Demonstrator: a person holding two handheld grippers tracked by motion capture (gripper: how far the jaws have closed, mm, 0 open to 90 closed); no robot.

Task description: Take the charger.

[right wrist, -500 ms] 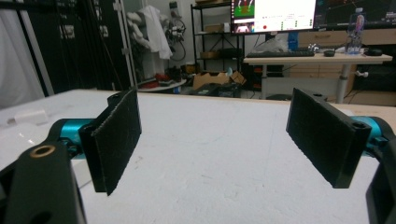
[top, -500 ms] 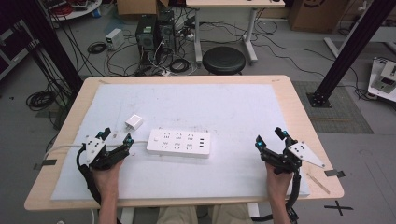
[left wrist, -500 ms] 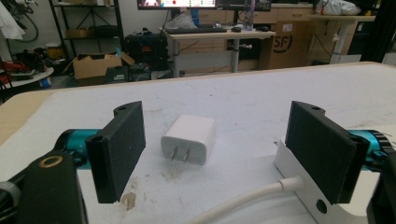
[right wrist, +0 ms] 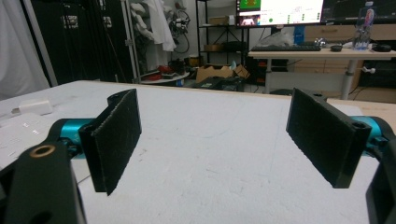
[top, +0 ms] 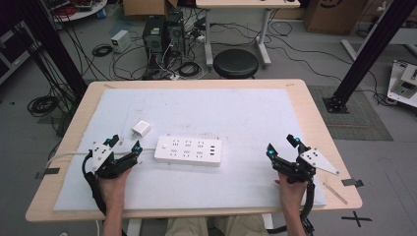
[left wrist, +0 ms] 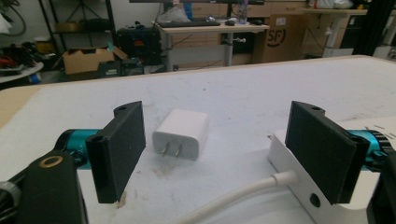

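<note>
A white power strip (top: 188,151) lies flat on the white mat, left of centre, with its white cable (left wrist: 243,193) running off toward the left. A small white plug adapter (top: 141,129) lies just behind the strip's left end, prongs facing my left gripper (left wrist: 181,134). My left gripper (top: 125,144) rests near the front left of the mat, open and empty, with the adapter ahead of its jaws and the strip's end (left wrist: 303,186) by its right jaw. My right gripper (top: 282,146) sits at the front right, open, nothing between its jaws (right wrist: 212,140).
The wooden table (top: 319,128) carries a white mat (top: 236,113). Beyond the far edge stand a black stool (top: 236,63), computer cases and tangled cables on the floor. Bare mat stretches between the strip and the right gripper.
</note>
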